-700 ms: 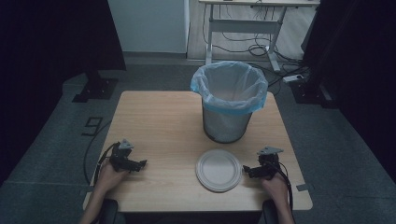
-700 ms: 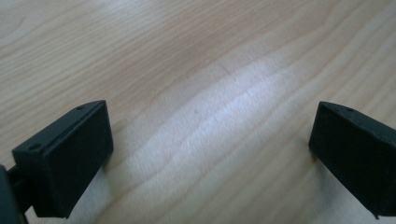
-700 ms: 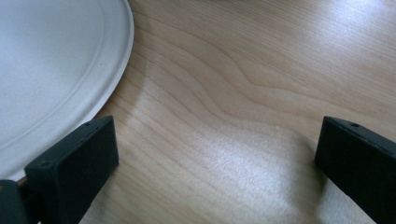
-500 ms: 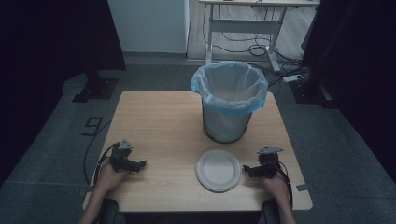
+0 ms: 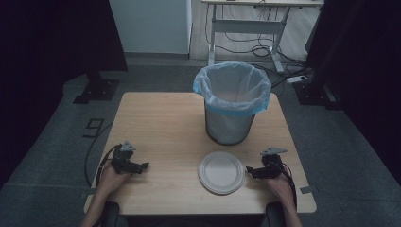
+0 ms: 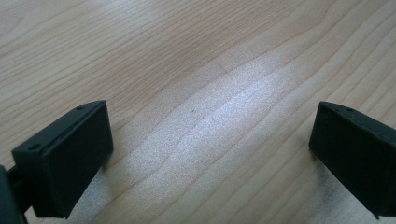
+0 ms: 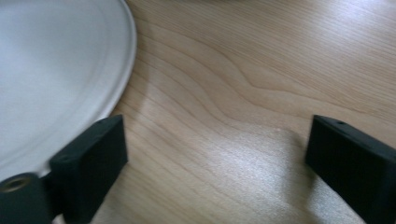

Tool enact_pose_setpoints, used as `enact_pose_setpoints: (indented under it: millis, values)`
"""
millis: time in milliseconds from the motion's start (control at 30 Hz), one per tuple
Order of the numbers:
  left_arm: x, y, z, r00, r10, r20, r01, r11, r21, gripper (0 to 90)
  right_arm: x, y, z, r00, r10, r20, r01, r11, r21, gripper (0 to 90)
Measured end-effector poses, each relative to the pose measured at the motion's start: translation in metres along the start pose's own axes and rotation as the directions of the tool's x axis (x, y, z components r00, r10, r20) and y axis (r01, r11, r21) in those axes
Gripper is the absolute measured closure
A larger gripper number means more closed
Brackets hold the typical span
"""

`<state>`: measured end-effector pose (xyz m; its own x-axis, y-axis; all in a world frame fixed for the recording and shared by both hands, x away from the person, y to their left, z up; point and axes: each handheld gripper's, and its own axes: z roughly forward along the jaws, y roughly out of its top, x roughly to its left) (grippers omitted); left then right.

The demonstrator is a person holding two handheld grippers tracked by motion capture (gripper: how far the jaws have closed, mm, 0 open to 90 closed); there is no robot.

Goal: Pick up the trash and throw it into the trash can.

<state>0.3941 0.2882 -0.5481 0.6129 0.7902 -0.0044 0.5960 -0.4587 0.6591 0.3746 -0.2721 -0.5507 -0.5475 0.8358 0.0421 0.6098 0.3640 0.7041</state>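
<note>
A recording lab or studio: a lone wooden table [image 5: 161, 123] on grey carpet [image 5: 345, 156], dark curtains [image 5: 52, 38] at both sides, a stand base [image 5: 97, 90], and a desk frame [image 5: 250, 26] over loose cables [image 5: 265, 47].

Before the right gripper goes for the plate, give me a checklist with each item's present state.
1. Right gripper open: ok, its jaws stand wide apart with bare wood between them.
2. Paper plate free to take: ok, it lies flat on the table, empty, its rim just off the right gripper's tip.
3. Plate already gripped: not ok, one jaw sits beside the rim and nothing is between the jaws.
4. Bin ready: ok, upright behind the plate, its blue liner bag open.
5. Left gripper out of the way: ok, open at the table's left, well apart from the plate.
6. Bin contents: cannot tell.
</note>
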Motion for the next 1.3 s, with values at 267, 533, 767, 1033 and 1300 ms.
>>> enact_pose_setpoints:
  millis: [267,533,767,1033,1300]
  values:
    - [0.000,0.001,0.001,1.0000,-0.004,-0.003,0.004,1.0000,-0.003,0.0,0.009,0.014,-0.004,0.9998,-0.017,-0.015,0.017,1.000,0.003,13.0]
    - [-0.001,0.001,0.001,1.0000,-0.007,-0.006,0.007,1.0000,-0.002,0.0,0.024,0.031,-0.005,0.9986,-0.036,-0.039,0.036,0.999,-0.006,16.8]
    - [-0.001,0.001,0.001,0.9999,-0.007,-0.007,0.007,1.0000,-0.002,0.0,0.035,0.039,0.010,0.9956,-0.035,-0.087,0.035,0.999,0.005,27.5]
    - [-0.001,0.001,0.001,1.0000,-0.007,-0.007,0.007,1.0000,-0.002,0.0,0.043,0.043,0.030,0.9957,-0.053,-0.076,0.056,0.998,0.034,40.3]
    - [-0.001,0.001,0.001,0.9999,-0.007,-0.007,0.007,1.0000,-0.002,0.0,0.044,0.042,0.028,0.9956,-0.063,-0.069,0.066,0.997,0.042,62.0]
